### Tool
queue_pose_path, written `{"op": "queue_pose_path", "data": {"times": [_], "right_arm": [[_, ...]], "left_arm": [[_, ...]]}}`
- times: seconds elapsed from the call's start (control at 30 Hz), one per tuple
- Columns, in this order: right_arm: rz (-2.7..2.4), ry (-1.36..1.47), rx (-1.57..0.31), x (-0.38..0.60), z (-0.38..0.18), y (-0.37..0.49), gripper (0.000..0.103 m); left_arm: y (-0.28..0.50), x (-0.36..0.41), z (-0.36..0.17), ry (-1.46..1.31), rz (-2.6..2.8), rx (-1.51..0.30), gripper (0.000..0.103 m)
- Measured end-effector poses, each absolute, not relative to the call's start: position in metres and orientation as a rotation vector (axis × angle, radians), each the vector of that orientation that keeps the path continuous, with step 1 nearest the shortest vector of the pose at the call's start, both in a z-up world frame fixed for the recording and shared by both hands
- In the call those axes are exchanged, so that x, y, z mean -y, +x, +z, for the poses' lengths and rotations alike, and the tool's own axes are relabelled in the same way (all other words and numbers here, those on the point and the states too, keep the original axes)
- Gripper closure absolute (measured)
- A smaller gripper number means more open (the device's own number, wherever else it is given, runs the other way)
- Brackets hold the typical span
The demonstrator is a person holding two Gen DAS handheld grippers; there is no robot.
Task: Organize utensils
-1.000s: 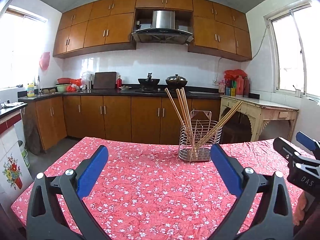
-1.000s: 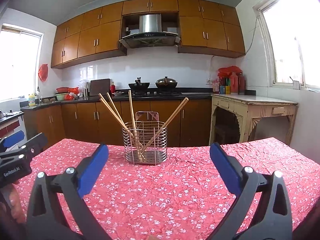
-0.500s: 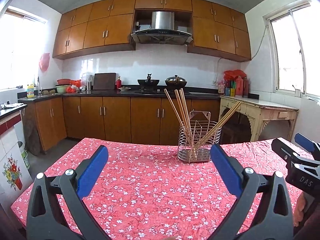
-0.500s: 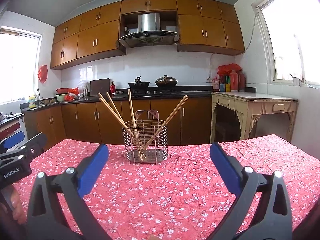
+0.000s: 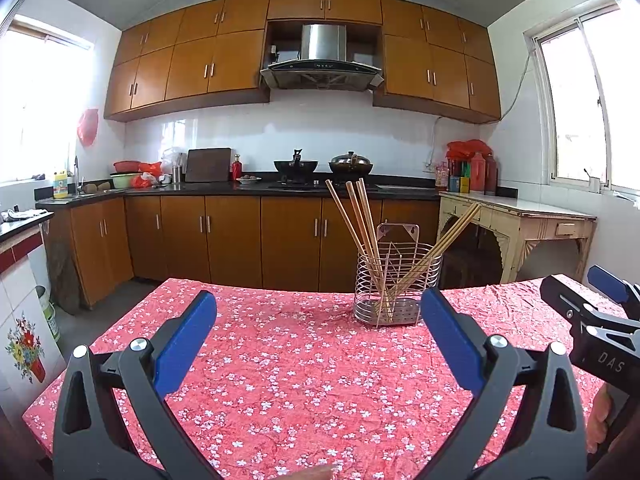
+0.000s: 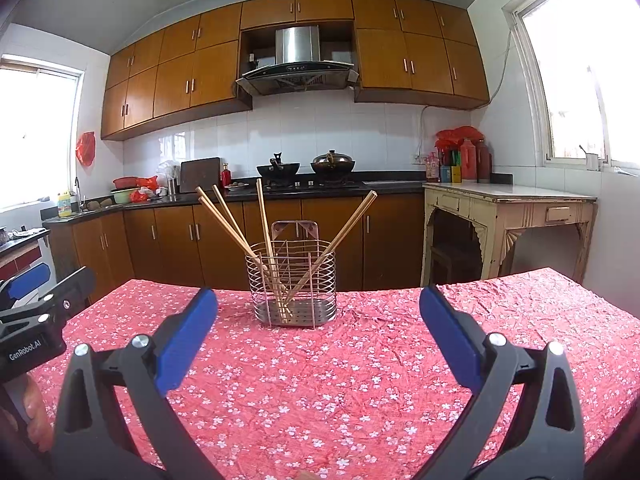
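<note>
A wire utensil holder stands upright on the red floral tablecloth near the table's far edge. Several wooden chopsticks lean out of it, some left, some right. My left gripper hovers open above the cloth, well short of the holder and left of it. My right gripper is open too, with the holder ahead between its fingers but far off. Nothing is held. Each gripper shows at the other view's edge.
The table's far edge drops to the kitchen floor. Brown base cabinets and a dark counter with pots run along the back wall. A cream side table stands at the right, under a window. A person's hand holds the left gripper.
Both views have lifted slightly and pulled back a little, so the holder sits a touch lower and farther. Both grippers remain open and empty.
</note>
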State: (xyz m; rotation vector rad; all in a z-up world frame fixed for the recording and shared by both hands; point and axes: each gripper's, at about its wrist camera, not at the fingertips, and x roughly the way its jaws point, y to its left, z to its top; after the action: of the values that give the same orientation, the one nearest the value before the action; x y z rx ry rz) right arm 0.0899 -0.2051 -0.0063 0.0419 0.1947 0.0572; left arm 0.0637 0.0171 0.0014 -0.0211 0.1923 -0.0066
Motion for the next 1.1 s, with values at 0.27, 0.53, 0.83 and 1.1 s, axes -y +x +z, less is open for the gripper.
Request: {"op": "queue_pose_path", "data": {"times": [0.27,0.53,0.83,1.1], "right_arm": [[0.06,0.044,-0.197,0.2038,-0.0063,0.0907,0.004],[0.059,0.044,-0.197,0.2042,-0.0063,0.0909,0.004],[0.061,0.048,-0.198,0.2033,-0.006,0.0916,0.004],[0.059,0.047,-0.198,0.2038,-0.0058,0.0915,0.004]], "left_arm": [[0.0635,-0.0153,0.0014,-0.018,-0.009,-0.192,0.002],[0.0637,-0.0154,0.0007,-0.019,-0.011,-0.194,0.002],[0.065,-0.0151,0.0007,-0.018,-0.014,-0.194,0.002],[0.0668,-0.0143,0.0003,-0.018,-0.018,-0.199,0.002]]}}
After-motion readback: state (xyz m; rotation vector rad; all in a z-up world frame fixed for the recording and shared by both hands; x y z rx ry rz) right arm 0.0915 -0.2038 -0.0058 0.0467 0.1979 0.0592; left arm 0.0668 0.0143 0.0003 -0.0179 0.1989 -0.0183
